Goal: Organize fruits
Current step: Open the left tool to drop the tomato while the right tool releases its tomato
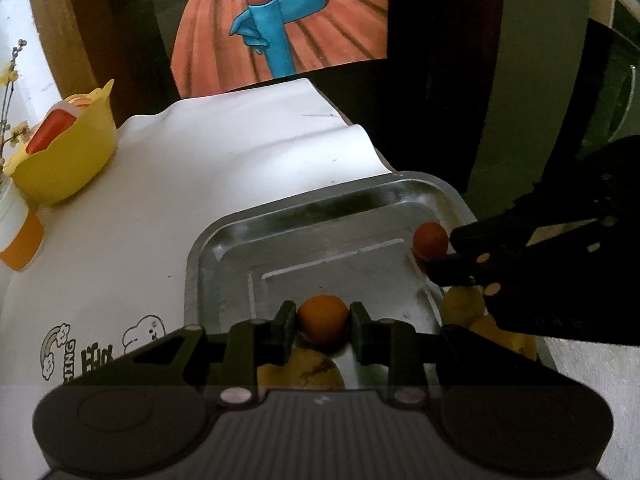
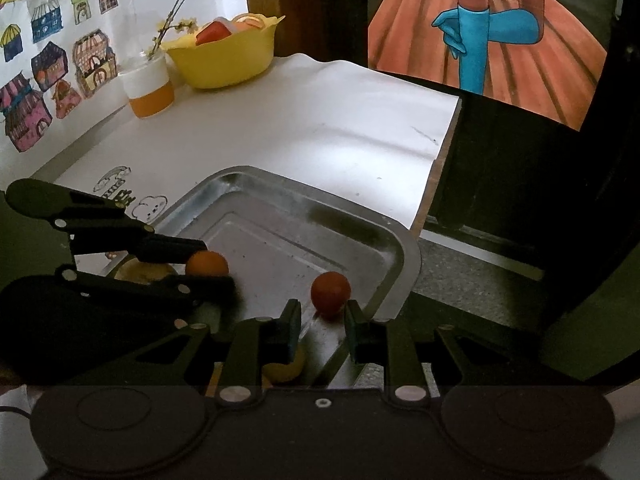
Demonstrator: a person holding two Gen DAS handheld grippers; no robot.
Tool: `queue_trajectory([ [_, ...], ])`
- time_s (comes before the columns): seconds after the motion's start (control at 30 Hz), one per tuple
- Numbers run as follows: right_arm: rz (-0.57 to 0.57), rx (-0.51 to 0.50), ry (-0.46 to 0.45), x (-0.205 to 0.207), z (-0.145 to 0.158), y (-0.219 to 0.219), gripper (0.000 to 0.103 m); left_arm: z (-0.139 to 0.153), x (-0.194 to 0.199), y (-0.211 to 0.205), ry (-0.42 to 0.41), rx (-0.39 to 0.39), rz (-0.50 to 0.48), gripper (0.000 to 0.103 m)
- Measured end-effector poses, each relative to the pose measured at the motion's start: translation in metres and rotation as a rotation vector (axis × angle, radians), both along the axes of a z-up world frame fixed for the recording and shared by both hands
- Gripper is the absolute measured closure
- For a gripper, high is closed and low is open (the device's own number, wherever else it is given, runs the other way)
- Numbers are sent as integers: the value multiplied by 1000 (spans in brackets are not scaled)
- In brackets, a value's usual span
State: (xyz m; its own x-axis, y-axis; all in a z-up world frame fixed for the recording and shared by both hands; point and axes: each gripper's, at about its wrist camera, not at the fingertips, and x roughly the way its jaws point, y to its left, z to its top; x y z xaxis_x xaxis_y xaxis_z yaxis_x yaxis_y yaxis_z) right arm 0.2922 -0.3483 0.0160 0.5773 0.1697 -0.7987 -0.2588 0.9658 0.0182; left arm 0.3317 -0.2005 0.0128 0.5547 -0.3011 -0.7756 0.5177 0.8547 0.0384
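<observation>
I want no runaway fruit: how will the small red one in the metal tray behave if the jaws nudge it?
The red fruit looks round and smooth, so it would probably roll. The tray floor is slick metal, offering little grip, though its raised rim should stop it. The right gripper is open, jaws either side, not touching.

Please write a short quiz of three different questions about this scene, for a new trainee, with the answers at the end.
1. True or false: the metal tray rests on the white sheet.
2. Which fruit lies between the fingers of the left gripper? A. orange fruit B. red fruit C. yellow fruit
3. Fill in: the yellow bowl stands beside a ____ holding flowering twigs.

Key: 1 true; 2 A; 3 cup.
</observation>
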Motion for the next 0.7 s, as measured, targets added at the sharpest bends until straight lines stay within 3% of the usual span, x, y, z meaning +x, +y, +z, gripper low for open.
queue_trajectory([
  [0.2, -2, -11, -6, -1, 0, 4, 72, 0, -3, 4, -6, 11, -25, 71],
  [0.4, 8, -7, -37, -7, 1, 7, 59, -2, -6, 12, -6, -28, -35, 55],
  [0.53, 13, -19, -76, -13, -2, 10, 54, -5, -13, 14, -43, -26, -45, 54],
  [0.6, 10, -14, -110, -18, -2, 9, 49, -7, -17, 15, -70, -20, -52, 50],
  [0.67, 1, -21, -152, -25, -1, 8, 33, -8, -21, 18, -95, -18, -43, 44],
  [0.7, -2, -21, -178, -29, 0, 7, 30, -8, -23, 21, -105, -21, -35, 39],
])
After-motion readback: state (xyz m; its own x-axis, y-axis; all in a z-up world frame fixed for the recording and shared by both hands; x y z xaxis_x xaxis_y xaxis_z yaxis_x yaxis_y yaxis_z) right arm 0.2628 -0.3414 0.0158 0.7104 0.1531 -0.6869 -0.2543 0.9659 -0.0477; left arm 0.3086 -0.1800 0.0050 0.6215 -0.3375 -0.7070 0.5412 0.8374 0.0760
